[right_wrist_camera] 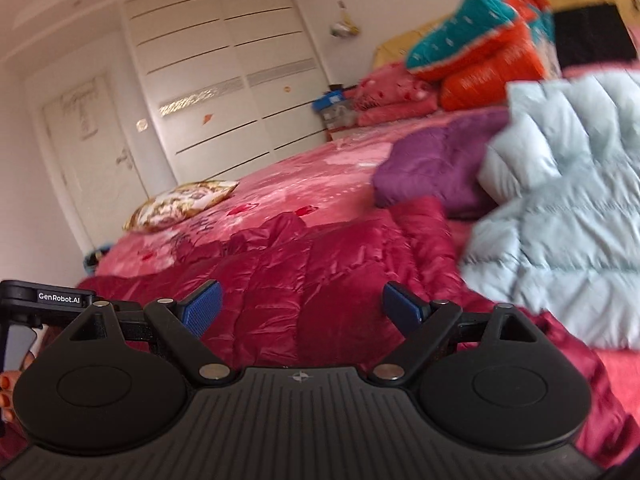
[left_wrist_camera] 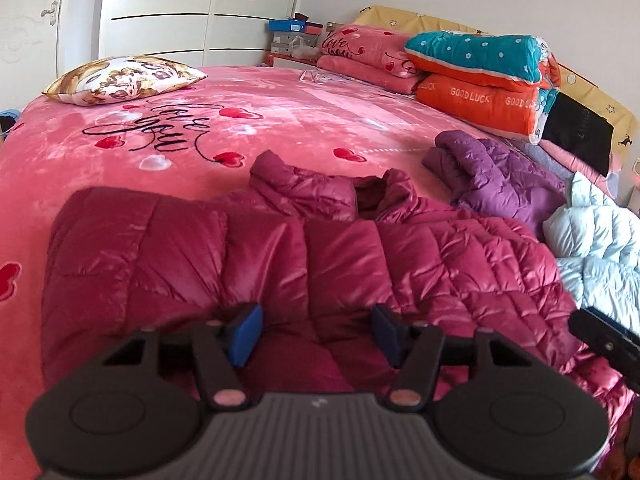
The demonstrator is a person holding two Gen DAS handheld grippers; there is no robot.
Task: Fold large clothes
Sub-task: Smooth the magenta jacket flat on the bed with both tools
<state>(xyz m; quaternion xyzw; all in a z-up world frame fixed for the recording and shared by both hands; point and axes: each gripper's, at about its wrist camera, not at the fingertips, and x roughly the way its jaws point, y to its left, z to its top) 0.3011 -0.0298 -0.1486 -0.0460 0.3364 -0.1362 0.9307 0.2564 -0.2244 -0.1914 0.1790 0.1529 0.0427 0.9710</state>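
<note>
A crimson quilted down jacket (left_wrist_camera: 280, 248) lies spread on the pink bed, its collar toward the far side and one side folded over. My left gripper (left_wrist_camera: 316, 332) hovers over its near part, open, with only the jacket's surface below the blue pads (left_wrist_camera: 245, 334). In the right wrist view, which is tilted and blurred, my right gripper (right_wrist_camera: 302, 308) is also open above the same jacket (right_wrist_camera: 320, 264). The right gripper's black body shows at the right edge of the left wrist view. The left gripper's body (right_wrist_camera: 48, 300) shows at the left edge of the right wrist view.
A purple jacket (left_wrist_camera: 500, 176) and a pale blue jacket (left_wrist_camera: 596, 240) lie bunched to the right. Folded quilts (left_wrist_camera: 480, 76) are stacked near the headboard, and a floral pillow (left_wrist_camera: 124, 80) sits at the far left. The pink blanket (left_wrist_camera: 280, 120) stretches beyond. White wardrobe doors (left_wrist_camera: 160, 12) stand behind.
</note>
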